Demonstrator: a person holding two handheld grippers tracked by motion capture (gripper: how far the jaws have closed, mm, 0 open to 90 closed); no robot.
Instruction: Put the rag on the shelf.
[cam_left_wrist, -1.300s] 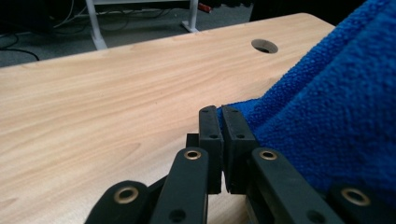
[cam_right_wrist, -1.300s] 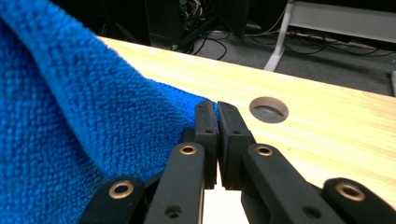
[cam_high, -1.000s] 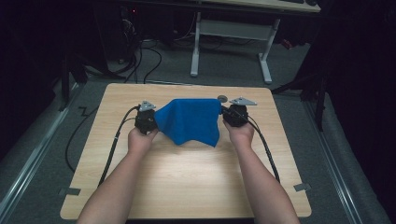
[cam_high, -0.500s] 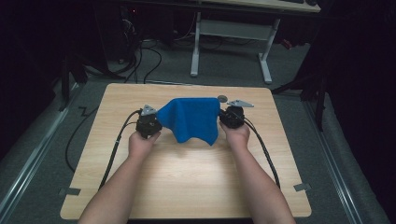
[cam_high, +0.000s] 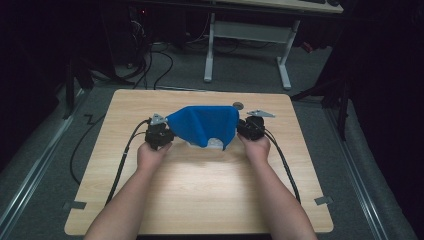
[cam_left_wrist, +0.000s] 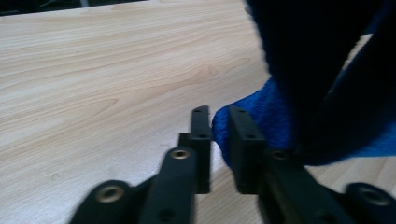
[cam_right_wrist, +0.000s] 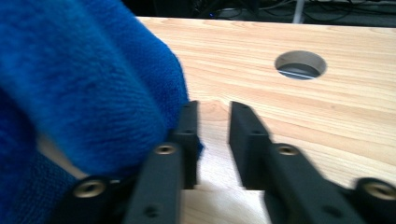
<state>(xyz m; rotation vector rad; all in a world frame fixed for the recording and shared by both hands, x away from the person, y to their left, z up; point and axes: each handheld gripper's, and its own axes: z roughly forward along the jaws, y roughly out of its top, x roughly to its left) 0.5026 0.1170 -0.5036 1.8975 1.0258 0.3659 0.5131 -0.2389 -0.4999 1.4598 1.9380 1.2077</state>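
- the blue cloth (cam_high: 204, 125) sits bunched and humped on the far half of the wooden table (cam_high: 200, 195), near its middle line, just on the person's side of the round hole (cam_high: 238, 105) in the tabletop.
- the left gripper (cam_high: 161, 131) is at the cloth's left edge, held in the left hand (cam_high: 151, 152); the right gripper (cam_high: 250, 127) is at the cloth's right edge, held in the right hand (cam_high: 256, 147).
- in the left gripper view the two black jaws stand a narrow gap apart, having just been opening; a corner of the cloth (cam_left_wrist: 261, 116) pokes into that gap and lies against the inner face of one jaw, but the pads do not squeeze it.
- in the right gripper view the jaws are likewise parted after just opening, with bare wood visible between them; the cloth (cam_right_wrist: 93, 102) hangs against the outer side of one jaw and a little fold reaches past its inner edge, not gripped.
- beyond the right gripper's jaws, on the side away from the cloth, the hole (cam_right_wrist: 300, 64) shows in the table (cam_right_wrist: 327, 121).
- a pale patch (cam_high: 214, 143) shows under the cloth's near edge; i cannot tell what it is.
- a black cable (cam_high: 125, 157) trails from the left gripper away from the cloth towards the table's near edge.
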